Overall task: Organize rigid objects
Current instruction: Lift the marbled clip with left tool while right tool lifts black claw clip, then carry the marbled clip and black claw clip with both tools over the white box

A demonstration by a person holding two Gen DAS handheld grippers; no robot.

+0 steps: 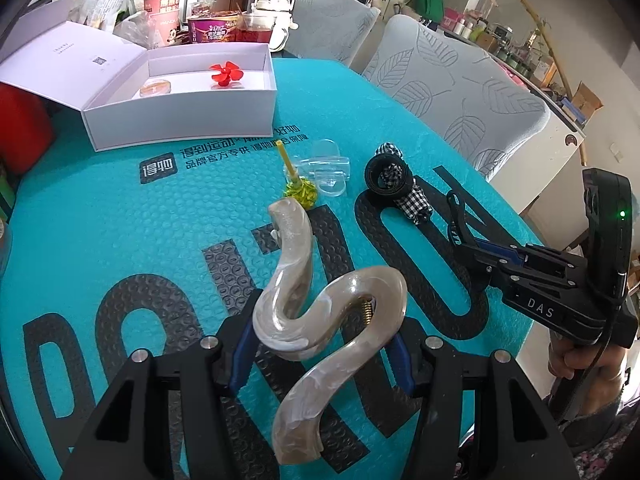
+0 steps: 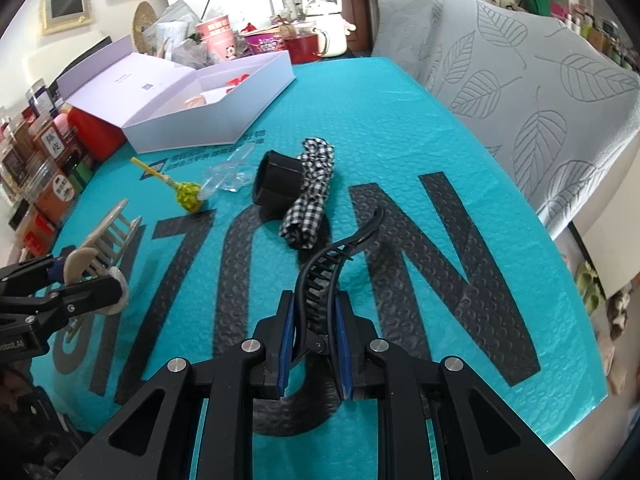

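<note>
Teal bubble mat (image 1: 120,216) fills our left wrist view: our left gripper (image 1: 320,356) is clamped on the marbled beige hair claw (image 1: 316,308), lifted near us. Far left, the open white box (image 1: 180,116) holds a red flower clip (image 1: 227,73). Over to the right wrist view: our right gripper (image 2: 314,344) is pinched on the black hair claw (image 2: 320,276), with a checked scrunchie (image 2: 312,196) beyond it.

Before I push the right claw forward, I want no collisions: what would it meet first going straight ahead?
Probably the checkered cloth beside the black ring. The right claw already holds a black hair clip, whose tip would arrive first. Depth is uncertain.
</note>
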